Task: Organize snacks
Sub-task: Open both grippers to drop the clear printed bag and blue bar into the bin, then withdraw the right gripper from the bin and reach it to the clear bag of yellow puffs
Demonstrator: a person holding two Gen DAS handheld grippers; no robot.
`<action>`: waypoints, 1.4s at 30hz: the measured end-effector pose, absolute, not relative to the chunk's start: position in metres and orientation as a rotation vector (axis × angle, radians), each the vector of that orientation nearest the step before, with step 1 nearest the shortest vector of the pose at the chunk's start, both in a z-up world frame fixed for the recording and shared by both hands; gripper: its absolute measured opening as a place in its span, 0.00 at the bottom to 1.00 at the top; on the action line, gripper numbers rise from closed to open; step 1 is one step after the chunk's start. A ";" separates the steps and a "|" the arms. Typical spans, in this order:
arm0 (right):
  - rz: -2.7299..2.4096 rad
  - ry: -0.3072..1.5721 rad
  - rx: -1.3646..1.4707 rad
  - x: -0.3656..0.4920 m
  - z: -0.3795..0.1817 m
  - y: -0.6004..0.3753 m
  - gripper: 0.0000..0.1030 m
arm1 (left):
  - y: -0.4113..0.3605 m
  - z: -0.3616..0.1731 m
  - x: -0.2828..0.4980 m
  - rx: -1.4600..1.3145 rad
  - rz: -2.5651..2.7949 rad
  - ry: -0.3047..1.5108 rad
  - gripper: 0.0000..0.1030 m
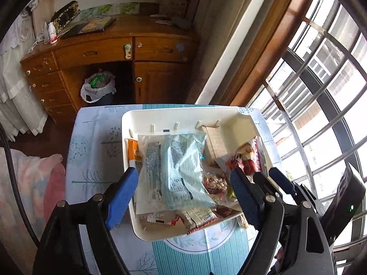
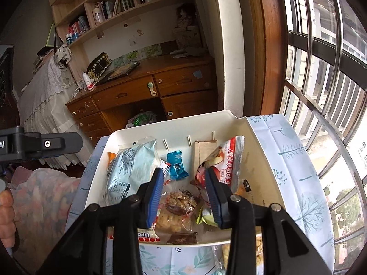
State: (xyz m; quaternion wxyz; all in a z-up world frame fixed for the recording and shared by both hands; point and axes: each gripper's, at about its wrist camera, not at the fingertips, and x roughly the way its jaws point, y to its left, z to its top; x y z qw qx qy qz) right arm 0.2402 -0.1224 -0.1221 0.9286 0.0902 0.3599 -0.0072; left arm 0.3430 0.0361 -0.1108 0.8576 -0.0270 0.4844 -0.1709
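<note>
Window light falls at 3 o'clock; left tongs (image 1: pixel 184 194) tilt down, spread over the bin (image 1: pixel 128 119), right tongs (image 2: pixel 184 193) part-spread, empty.

Each gripper is black plastic: two angled link arms per side, joined by round silver pivot screws, ending in fingers faced with blue ribbed pads. On the left gripper (image 1: pixel 184 181) the pads (image 1: pixel 122 197) show a serrated lower edge, and a black cable curves past its left side. The right gripper (image 2: pixel 184 182) has the same build (its pads (image 2: pixel 154 197) a darker blue in shadow). Right of the left gripper, the right one's black body carries a small green light. A bare hand (image 2: pixel 6 220) shows at the left edge of the right wrist view.
</note>
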 end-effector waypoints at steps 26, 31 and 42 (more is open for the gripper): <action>0.010 0.907 0.202 0.171 -0.143 -0.210 0.68 | -0.010 -0.113 0.244 -0.032 -0.231 1.081 0.80; 0.065 0.960 0.223 0.166 -0.159 -0.219 0.74 | -0.014 -0.126 0.229 -0.060 -0.152 1.115 0.85; 0.182 1.100 0.201 0.173 -0.194 -0.212 0.92 | -0.022 -0.164 0.204 -0.109 0.058 1.236 0.86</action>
